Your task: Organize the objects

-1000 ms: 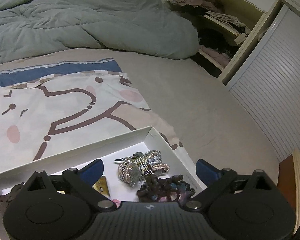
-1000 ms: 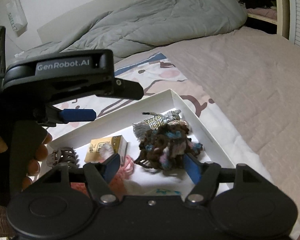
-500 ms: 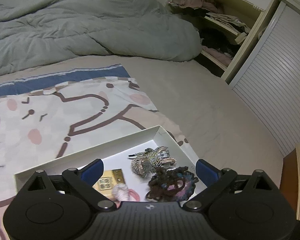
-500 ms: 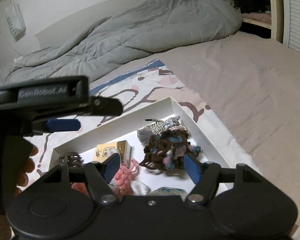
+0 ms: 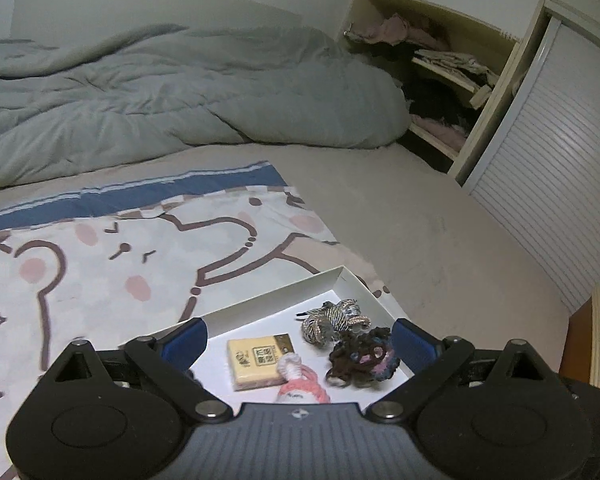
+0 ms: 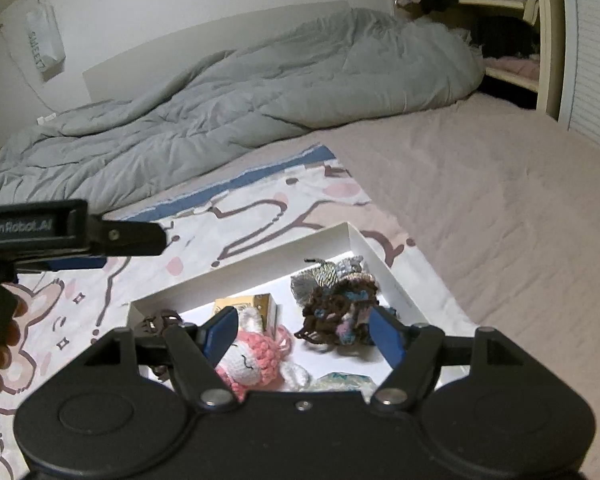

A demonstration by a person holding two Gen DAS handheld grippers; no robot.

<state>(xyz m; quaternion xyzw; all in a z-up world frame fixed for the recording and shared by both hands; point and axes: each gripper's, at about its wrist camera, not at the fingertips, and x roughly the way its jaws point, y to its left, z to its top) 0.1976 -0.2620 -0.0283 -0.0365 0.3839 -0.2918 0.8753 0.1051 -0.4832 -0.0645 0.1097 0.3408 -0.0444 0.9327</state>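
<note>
A white box (image 5: pixel 276 294) lies on a cartoon-print sheet on the bed. In it are a brown scrunchie (image 5: pixel 362 358), a silver striped scrunchie (image 5: pixel 332 320), a yellow packet (image 5: pixel 256 362) and a pink crochet doll (image 5: pixel 300 380). My left gripper (image 5: pixel 300 340) hovers above the box, open and holding nothing. My right gripper (image 6: pixel 302 336) also hangs over the box (image 6: pixel 236 280), its jaws opening. The brown scrunchie (image 6: pixel 336 312) lies loose below and beyond the fingers. The doll (image 6: pixel 252 356) and a dark hair claw (image 6: pixel 158 320) lie lower left.
A grey duvet (image 5: pixel 160 92) is heaped across the far side of the bed. An open closet with clothes (image 5: pixel 440 76) and a slatted door (image 5: pixel 552 168) stand at the right. A hand (image 6: pixel 4 340) holds the left gripper's black housing (image 6: pixel 40 226) at the left edge.
Both grippers have risen and drawn back from the box, so more of it shows. The brown scrunchie stays in the box. The right jaws stand slightly wider.
</note>
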